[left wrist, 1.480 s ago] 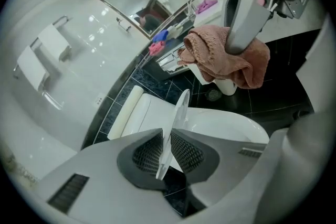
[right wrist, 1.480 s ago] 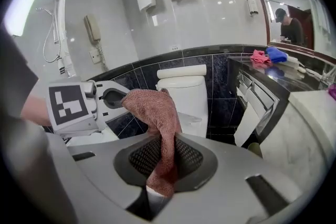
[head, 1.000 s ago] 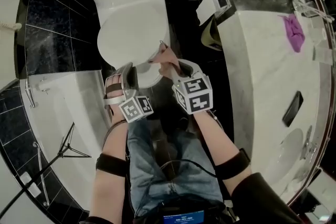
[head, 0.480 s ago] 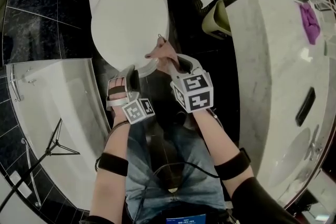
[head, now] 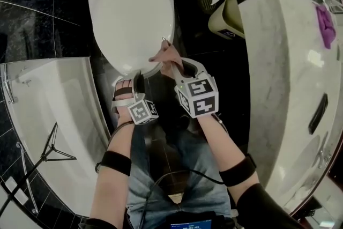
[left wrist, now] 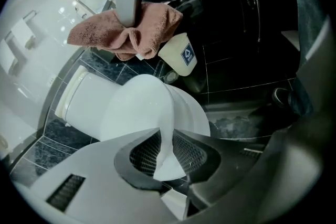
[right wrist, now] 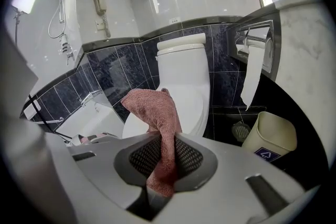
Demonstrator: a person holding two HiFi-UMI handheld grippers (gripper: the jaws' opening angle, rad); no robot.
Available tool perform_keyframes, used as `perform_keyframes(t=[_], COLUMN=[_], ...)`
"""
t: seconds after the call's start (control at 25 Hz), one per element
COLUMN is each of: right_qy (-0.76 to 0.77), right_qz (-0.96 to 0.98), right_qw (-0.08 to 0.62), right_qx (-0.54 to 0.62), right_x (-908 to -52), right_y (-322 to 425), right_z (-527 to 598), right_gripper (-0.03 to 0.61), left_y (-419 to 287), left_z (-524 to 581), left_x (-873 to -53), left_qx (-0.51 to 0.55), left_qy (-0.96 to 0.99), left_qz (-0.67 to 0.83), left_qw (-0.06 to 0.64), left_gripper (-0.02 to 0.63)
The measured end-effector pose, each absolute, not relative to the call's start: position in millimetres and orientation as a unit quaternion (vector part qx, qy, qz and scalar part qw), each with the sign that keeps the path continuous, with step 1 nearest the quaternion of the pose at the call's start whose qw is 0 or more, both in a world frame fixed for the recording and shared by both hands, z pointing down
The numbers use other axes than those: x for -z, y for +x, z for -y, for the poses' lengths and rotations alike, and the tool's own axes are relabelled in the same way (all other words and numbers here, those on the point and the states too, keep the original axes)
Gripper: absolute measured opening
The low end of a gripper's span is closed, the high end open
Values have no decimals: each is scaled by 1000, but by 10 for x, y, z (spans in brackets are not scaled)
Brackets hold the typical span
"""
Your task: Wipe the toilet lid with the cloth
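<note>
The white toilet lid (head: 134, 19) lies down over the bowl. My left gripper (head: 135, 76) is at its front edge. In the left gripper view the lid's rim (left wrist: 142, 107) runs between the jaws of the left gripper (left wrist: 167, 136). They have just been opening and I see no squeeze on the rim. My right gripper (head: 174, 64) hovers just right of the lid's front, shut on a pink terry cloth (head: 167, 53). The cloth (right wrist: 157, 113) hangs bunched from between the pads of the right gripper (right wrist: 167, 152). It also shows in the left gripper view as the cloth (left wrist: 126, 34) above the toilet.
A beige waste bin (head: 228, 19) stands on the black floor right of the toilet, under a paper holder (right wrist: 254, 60). A marble counter (head: 278, 61) with a purple rag (head: 325, 24) runs along the right. A bathtub (head: 48, 115) lies left. The person's legs are below the grippers.
The left gripper has sunk with the lid's front edge, and the lid now lies flatter over the bowl. The right gripper has come down too, still with the cloth.
</note>
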State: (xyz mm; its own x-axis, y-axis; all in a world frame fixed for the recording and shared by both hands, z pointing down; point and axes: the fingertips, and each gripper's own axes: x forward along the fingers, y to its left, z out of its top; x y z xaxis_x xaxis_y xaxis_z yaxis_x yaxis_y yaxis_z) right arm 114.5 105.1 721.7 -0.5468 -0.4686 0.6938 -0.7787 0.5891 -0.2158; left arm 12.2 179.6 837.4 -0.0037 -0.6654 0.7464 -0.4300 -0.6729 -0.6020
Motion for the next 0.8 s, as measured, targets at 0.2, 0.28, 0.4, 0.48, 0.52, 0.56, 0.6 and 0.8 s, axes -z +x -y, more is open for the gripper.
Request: perform_keyframes(t=[0.2,0.28,0.4,0.48,0.52,0.56,0.6,0.8], right_qy=[369,368,370,370,370,370,369,363], right_qz=[841,840,840,840,839,838,837,838], right_qw=[302,302,302,303,305,306,308,314], right_qx=[-258,-259,-259,-257,-258,-260,-263,-259], right_x=[-7217,-7192,-7139,-7091,-7043,-6978,-6901,-6279], right_y=[1111,1091,1072,1076,1076,1075,1077,1029], right_z=[-989,-975,-967,-960,-963,-975,-994,-1056], right_gripper=[78,78,78,78,78,78,78,78], left_y=[151,150,122,85,68,50,32,-123], left_z=[-1845,-1861,-1867,-1815,-1780,-1749,-1727,-1632], left_x=[-8471,-8423,-8358,-8194,-8088,-7967,-7820,-6794], left_qx=[591,587,583,577,571,564,556,503], left_qy=[-708,-711,-715,-714,-715,-717,-719,-731], left_qz=[-377,-379,-379,-390,-397,-405,-413,-462], left_qw=[82,76,75,72,71,67,59,14], left_gripper=[53,51,45,21,2,0,0,0])
